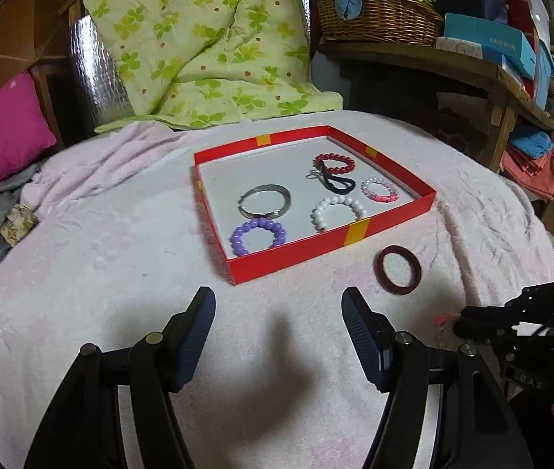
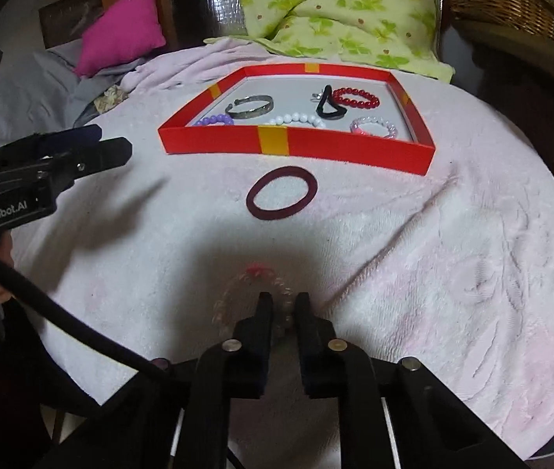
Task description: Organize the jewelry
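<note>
**Right tongs pinch a clear bead bracelet on the pink towel**

The clear bracelet (image 2: 251, 293) is a loop of see-through beads with a pink-red patch at its far side. It is blurred in the right wrist view. It lies on the pink towel (image 2: 452, 273) close in front of the camera, well short of the red tray (image 2: 296, 148). Whether the towel covers a bed or a desk cannot be told.

A dark maroon ring (image 2: 281, 192) lies flat on the towel between the clear bracelet and the tray's near wall, apart from both.

Inside the tray lie a silver bangle (image 1: 264, 200), a purple bead bracelet (image 1: 258, 235), a white bead bracelet (image 1: 338, 211), a pink-and-clear bracelet (image 1: 379, 190), a red bead bracelet (image 1: 334, 163) and a black loop (image 1: 339, 184) with a metal clasp. The black loop overlaps the red bracelet's rim.

The right tongs (image 2: 282, 305) are drawn nearly together, clamped on the near side of the clear bracelet, with beads showing in the narrow gap.

The left tongs (image 1: 278, 328) stand wide apart over bare towel, holding and touching nothing, near the tray's near corner.
</note>
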{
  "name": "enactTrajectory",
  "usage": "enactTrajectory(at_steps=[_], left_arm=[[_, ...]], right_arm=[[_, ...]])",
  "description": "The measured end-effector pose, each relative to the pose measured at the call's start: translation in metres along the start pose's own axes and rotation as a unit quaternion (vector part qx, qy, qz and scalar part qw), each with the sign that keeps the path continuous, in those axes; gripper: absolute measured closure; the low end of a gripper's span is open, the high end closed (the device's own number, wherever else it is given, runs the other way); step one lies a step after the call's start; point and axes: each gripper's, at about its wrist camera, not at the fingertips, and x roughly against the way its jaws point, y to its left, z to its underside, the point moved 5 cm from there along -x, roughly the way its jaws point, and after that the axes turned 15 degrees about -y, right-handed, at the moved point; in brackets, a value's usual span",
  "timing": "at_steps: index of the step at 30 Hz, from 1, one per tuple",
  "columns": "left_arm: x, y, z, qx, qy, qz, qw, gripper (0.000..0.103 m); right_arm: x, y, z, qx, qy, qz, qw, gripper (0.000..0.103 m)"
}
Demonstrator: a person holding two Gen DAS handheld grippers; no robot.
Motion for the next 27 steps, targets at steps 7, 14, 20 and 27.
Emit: enactTrajectory(at_steps=[7,14,20,27], left_arm=[[-0.020,-0.019,0.004,0.035,0.035,0.069,0.9964,0.035],[-0.045,-0.043,0.004,0.056,0.058,0.096,0.9922,0.035],[-0.074,-0.057,0.006,0.051,0.083,0.083,0.9918,0.035],[-0.090,-0.065,0.009,0.038,0.094,0.080,0.9916,0.050]], right_arm=[[0.017,-0.035,-0.015,-0.076,-0.040,0.032,0.996,0.094],[0.034,-0.068,-0.024,-0.159,-0.071,0.028,0.984,0.094],[0.030,-0.073,-0.025,-0.181,-0.069,0.018,0.981,0.094],[0.023,-0.072,-0.025,-0.192,-0.062,0.009,0.979,0.094]])
